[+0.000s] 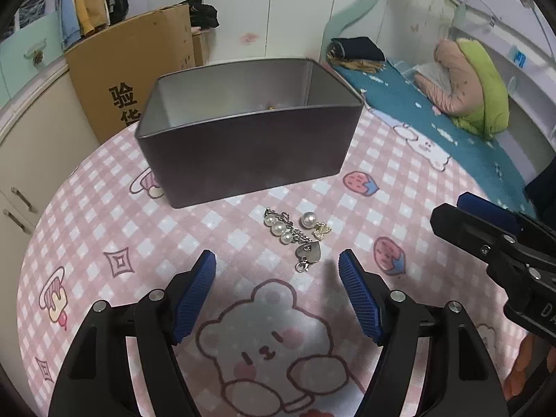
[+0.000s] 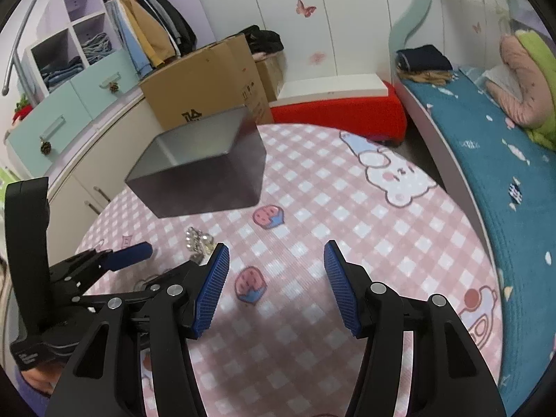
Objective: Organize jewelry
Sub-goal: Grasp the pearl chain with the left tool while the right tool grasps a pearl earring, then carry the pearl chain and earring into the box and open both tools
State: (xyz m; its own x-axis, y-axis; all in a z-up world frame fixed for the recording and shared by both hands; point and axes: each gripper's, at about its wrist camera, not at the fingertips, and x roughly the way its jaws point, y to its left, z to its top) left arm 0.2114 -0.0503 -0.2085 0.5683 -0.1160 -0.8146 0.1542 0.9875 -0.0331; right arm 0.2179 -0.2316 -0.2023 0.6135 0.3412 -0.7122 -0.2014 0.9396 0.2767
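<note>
While both tongs hang wide with nothing between them, the pearl chain (image 1: 290, 234) and the single pearl earring (image 1: 314, 224) lie on the table (image 1: 104, 208) just ahead of the left tongs (image 1: 277, 266), before the tin box (image 1: 243, 160). From the right tongs (image 2: 276, 260) they sit up-left, blurred, perhaps partly hidden.

— Any room around the tin (image 1: 243, 149)?

— In front of it the cloth (image 1: 104, 208) lies bare, save the jewelry (image 1: 295, 234) just before its front wall. The right gripper (image 1: 451, 215) juts in from the side there.

— Behind it?

— A carton (image 1: 132, 66) stands close, blocking that way. Its top is open.
</note>
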